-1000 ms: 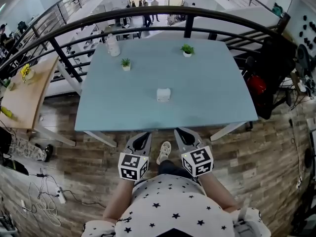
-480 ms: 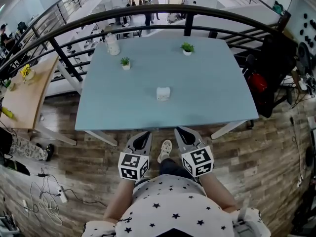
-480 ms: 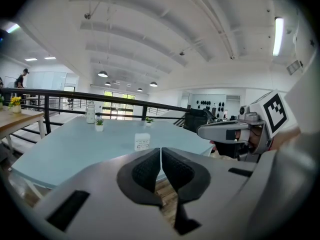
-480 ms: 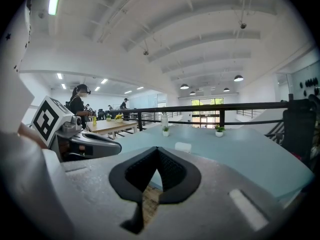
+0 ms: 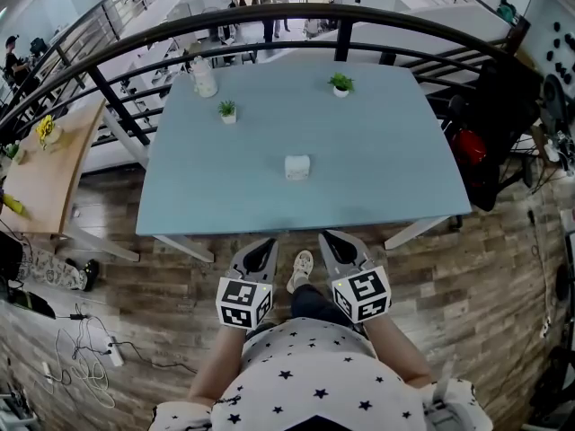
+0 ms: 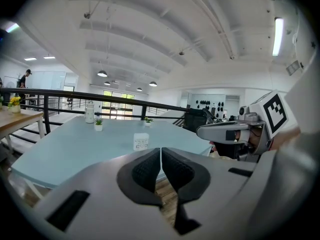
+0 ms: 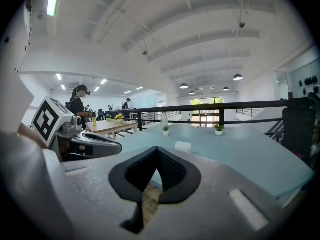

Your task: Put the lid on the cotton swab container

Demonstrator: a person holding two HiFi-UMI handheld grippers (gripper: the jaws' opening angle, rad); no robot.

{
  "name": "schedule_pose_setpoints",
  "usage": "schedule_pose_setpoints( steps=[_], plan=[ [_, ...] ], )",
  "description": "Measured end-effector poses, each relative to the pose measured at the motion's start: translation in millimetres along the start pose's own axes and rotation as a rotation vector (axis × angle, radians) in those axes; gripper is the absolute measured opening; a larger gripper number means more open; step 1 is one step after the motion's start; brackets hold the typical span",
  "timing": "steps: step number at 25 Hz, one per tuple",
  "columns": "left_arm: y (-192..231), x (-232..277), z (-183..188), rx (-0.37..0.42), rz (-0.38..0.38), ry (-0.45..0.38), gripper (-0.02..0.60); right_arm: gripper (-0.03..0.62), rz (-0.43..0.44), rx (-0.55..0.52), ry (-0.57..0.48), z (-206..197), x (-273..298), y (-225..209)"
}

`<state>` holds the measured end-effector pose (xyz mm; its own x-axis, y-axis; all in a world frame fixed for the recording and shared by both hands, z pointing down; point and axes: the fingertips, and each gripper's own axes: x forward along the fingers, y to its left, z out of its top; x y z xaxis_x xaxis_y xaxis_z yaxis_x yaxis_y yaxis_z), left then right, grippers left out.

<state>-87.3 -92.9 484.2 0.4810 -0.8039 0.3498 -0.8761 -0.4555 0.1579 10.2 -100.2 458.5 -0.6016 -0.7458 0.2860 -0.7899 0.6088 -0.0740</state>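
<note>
**Both grippers shut and empty, container out at twelve o'clock**

Found the cotton swab container (image 5: 297,167) upright near the middle of the pale blue table (image 5: 377,169), alone and well apart from everything else. Counted only that one small white piece. Spotted no separate lid anywhere on the tabletop. Could not settle lid on or lid off at that size. Took the scene as fitting either a closed container or an open one with its lid out of sight.

Held the left gripper (image 5: 262,246) and the right gripper (image 5: 332,241) side by side short of the table's near edge, at six o'clock from the container, both aimed toward twelve. Read each pair of jaws as pressed together, pad against pad, with nothing between.

Noted a potted plant (image 5: 227,111) at ten o'clock of the container, a bottle (image 5: 205,79) further out on the same line, and a second potted plant (image 5: 340,87) at one o'clock, none of them near it.

Judged the container light, thin-walled and smooth, probably plastic. Expected it to skid or tip under a sideways nudge and to flex under a hard squeeze. Favoured a gentle hold low across two opposite flat sides for the body. Favoured opposite edges for any lid, kept level and pressed straight down
</note>
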Motion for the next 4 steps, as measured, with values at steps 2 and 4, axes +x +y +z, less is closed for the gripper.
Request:
schedule_pose_setpoints(
  steps=[2,4],
  plan=[
    [0.4,0.2,-1.2,-0.005,0.005,0.008,0.012,0.005,0.002,-0.001,-0.001,0.3,-0.7,0.3],
    [0.7,0.3,-2.3,-0.013,0.011,0.015,0.012,0.005,0.004,-0.002,-0.002,0.1,-2.0,0.7]
  ],
)
